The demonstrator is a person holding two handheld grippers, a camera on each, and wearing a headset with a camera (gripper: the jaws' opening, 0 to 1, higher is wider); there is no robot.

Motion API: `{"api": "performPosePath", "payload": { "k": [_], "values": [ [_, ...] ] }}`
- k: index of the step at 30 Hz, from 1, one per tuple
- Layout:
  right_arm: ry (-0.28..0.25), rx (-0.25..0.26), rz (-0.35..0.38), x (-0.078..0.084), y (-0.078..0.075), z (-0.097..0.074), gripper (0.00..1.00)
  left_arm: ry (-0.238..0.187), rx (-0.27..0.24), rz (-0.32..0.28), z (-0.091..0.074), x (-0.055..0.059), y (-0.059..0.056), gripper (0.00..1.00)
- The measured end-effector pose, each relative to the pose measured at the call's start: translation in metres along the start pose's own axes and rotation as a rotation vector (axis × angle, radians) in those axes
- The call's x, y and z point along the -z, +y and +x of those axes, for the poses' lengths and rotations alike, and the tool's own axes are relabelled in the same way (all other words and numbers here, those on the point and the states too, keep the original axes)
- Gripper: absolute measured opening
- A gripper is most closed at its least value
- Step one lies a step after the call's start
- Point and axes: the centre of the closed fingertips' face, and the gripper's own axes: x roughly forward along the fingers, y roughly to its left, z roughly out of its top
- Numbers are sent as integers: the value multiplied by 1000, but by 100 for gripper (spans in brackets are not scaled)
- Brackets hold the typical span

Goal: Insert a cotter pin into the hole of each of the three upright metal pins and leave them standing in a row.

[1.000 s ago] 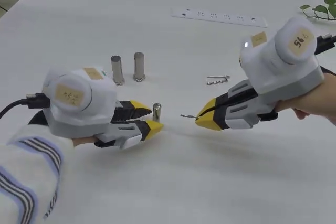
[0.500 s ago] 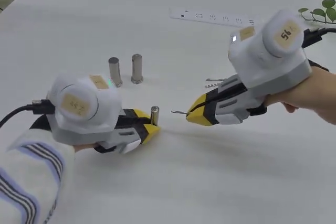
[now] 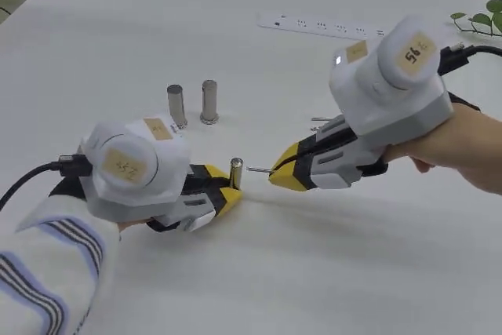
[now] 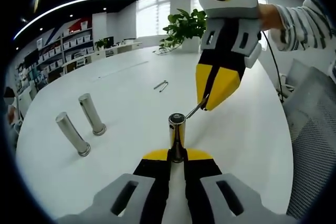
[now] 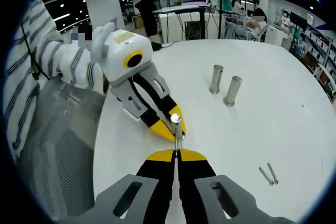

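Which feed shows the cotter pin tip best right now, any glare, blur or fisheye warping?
Head view: soft even light, no glare, cotter pin thin but crisp. Left gripper view: fisheye bows the table, upright pin sharp with a glint on top. Right gripper view: cotter pin foreshortened, hard to read.

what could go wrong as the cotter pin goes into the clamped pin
The cotter pin in the right tongs points at the top of the metal pin; missing the hole, it could lever that pin askew in the left tongs. The tongs pinch the cotter pin only by its end, so it may swivel or slip.
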Motion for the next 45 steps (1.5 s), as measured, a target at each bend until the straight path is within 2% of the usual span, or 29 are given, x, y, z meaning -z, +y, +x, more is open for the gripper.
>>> {"api": "performPosePath", "payload": {
  "k": [7,19,33,35,45],
  "values": [
    [-15,14,11,-4,0,1,3,4,-4,9,0,0,0,7],
    [-18,35,-15,-8,3,8,3,8,-14,9,0,0,-2,7],
    [-30,65,6,-11,1,18,3,10,-18,12,1,0,-1,7],
    [-33,66,35,-14,1,19,4,9,-17,11,1,0,-1,7],
    [-23,71,28,-18,1,25,4,4,-19,7,2,0,-1,7]
  ]
}}
